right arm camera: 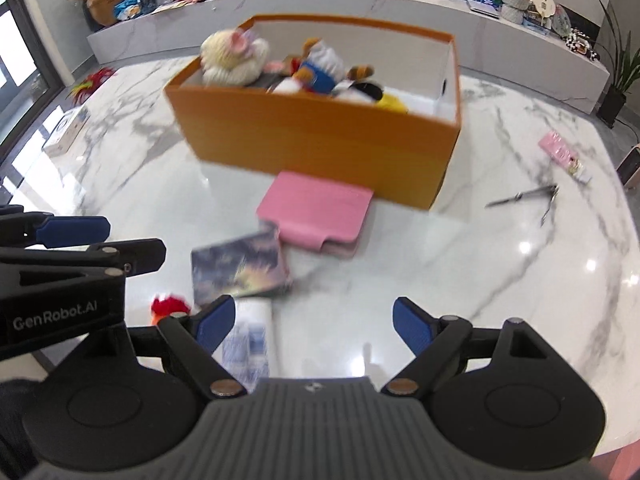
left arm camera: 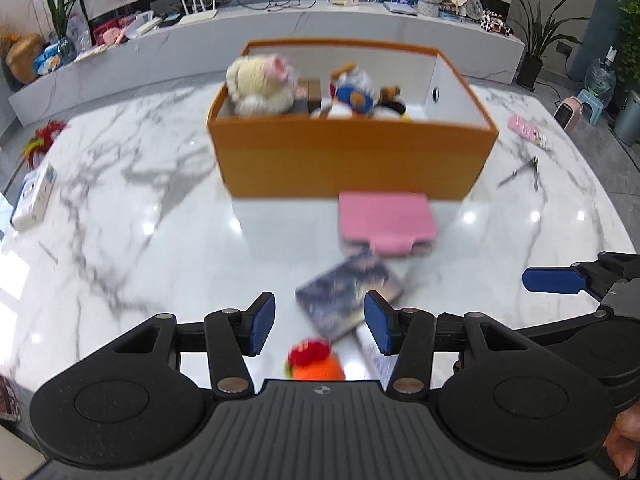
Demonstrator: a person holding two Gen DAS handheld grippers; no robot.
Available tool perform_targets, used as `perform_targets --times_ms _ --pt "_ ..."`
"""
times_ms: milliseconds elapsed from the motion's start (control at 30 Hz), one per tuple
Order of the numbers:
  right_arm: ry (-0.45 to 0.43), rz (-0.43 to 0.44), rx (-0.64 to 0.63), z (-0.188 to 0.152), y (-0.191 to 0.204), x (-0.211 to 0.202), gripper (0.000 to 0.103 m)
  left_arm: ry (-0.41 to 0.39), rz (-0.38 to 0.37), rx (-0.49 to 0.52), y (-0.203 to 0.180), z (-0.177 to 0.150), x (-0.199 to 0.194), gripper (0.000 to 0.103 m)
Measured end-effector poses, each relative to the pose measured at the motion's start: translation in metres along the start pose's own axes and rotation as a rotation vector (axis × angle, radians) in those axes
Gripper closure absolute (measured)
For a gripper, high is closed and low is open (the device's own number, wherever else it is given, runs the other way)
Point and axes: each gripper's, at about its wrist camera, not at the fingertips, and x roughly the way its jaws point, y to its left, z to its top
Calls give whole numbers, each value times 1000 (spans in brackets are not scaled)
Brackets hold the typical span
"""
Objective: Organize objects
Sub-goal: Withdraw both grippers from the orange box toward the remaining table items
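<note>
An orange box [left arm camera: 352, 160] [right arm camera: 312, 136] stands on the white marble surface, with several plush toys [left arm camera: 264, 84] [right arm camera: 236, 58] inside. Against its near wall lies a pink case [left arm camera: 386, 224] [right arm camera: 316, 212]. Closer still are a dark picture book [left arm camera: 344, 292] [right arm camera: 240, 264], a white booklet [right arm camera: 248, 340] and a red-and-orange toy [left arm camera: 316, 360] [right arm camera: 168, 306]. My left gripper [left arm camera: 320, 322] hangs open above the book and toy, nothing between its pads. My right gripper [right arm camera: 314, 322] is open wider over bare marble beside the booklet, holding nothing. Each view shows the other gripper's blue finger [left arm camera: 554, 280] [right arm camera: 72, 230] at its edge.
Metal tongs [left arm camera: 520, 170] [right arm camera: 524, 198] and a pink packet [left arm camera: 528, 132] [right arm camera: 560, 152] lie to the right of the box. A white carton [left arm camera: 34, 196] [right arm camera: 66, 130] and a red feathered item [left arm camera: 44, 140] [right arm camera: 92, 80] lie at the left. A low cluttered shelf [left arm camera: 304, 28] runs along the back.
</note>
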Motion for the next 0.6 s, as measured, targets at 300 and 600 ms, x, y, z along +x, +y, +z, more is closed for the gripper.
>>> perform_targets --times_ms 300,600 --pt "-13 75 -6 -50 7 26 16 -16 47 13 4 -49 8 45" --pt "-28 125 -23 -74 5 47 15 -28 42 6 2 -67 20 41"
